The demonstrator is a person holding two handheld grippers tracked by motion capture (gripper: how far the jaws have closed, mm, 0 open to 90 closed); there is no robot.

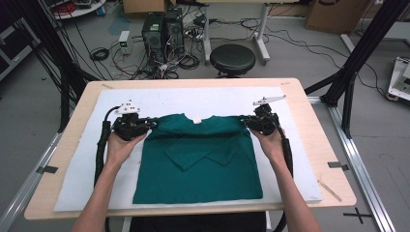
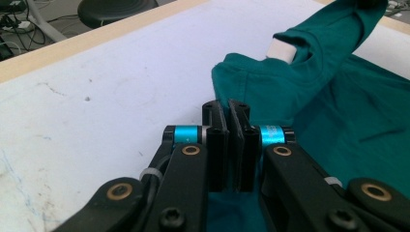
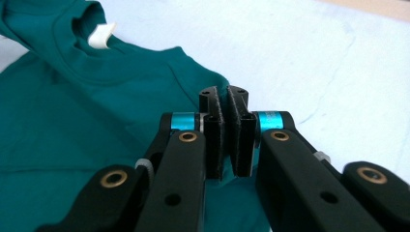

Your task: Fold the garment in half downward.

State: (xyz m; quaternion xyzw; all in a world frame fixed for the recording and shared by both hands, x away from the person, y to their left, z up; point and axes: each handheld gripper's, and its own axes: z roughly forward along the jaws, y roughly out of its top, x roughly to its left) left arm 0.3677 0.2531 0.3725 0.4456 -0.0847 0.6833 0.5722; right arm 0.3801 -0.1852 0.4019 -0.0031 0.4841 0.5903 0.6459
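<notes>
Stool [image 1: 232, 59] appears from above; left tongs [image 2: 228, 107] pinch green shirt [image 2: 338, 121] close-up.

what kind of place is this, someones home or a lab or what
Most likely a robotics or data-collection lab, not a home. A black metal frame rises around the wooden table, two computer towers sit on the floor amid tangled cables, and the green T-shirt lies on a white mat.

One green shirt [image 1: 198, 164], two grippers, one white mat [image 1: 203, 99], perhaps one stool [image 1: 232, 59]
</notes>
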